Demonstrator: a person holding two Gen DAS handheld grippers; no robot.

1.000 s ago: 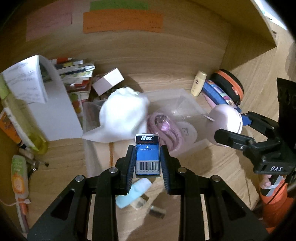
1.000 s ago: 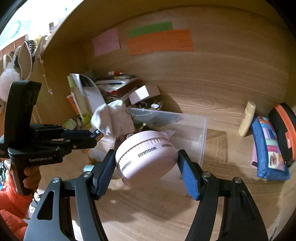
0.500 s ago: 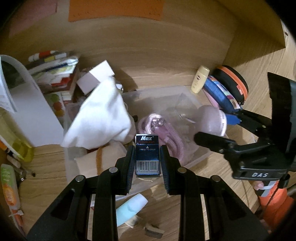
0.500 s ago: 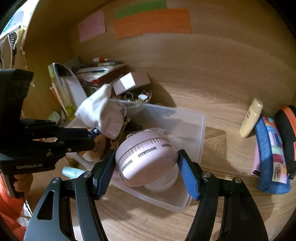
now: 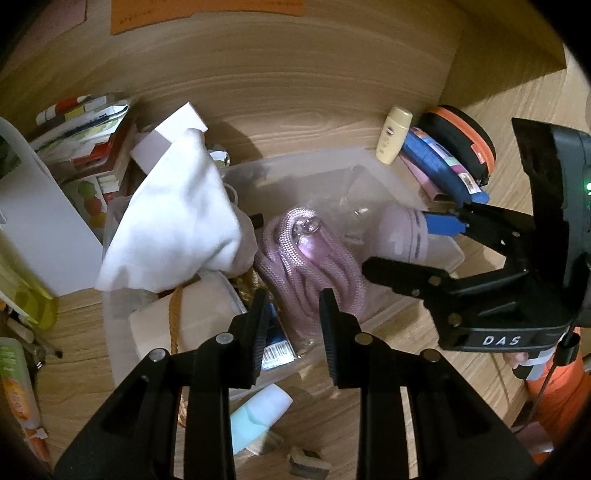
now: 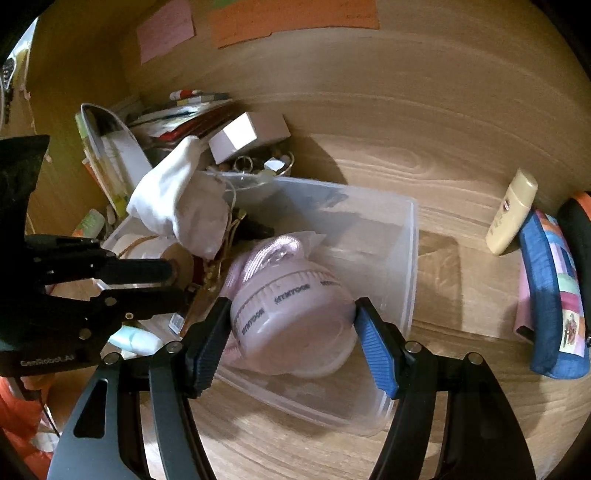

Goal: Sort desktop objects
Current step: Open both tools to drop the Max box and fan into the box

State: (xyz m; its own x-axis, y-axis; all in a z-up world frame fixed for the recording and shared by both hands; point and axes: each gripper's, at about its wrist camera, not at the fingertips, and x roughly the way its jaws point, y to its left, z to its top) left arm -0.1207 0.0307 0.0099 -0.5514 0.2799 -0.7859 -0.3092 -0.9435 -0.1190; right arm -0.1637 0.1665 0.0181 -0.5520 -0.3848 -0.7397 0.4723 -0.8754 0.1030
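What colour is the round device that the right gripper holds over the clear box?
Pale pink, with dark lettering around its side; the round device shows best in the right wrist view.

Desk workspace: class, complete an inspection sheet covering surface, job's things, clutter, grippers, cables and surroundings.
Surface: wooden desk, crowded.
Job's things: clear bin holds pink rope, white cloth and blue box; pink round device is held over the bin.
Clutter: cream bottle, blue pouch, white carton.
Grippers: left gripper jaws slightly apart, nothing between; right gripper clamps the device.
Cables: thin black cord beside the right gripper.
Surroundings: wooden back wall, orange note.
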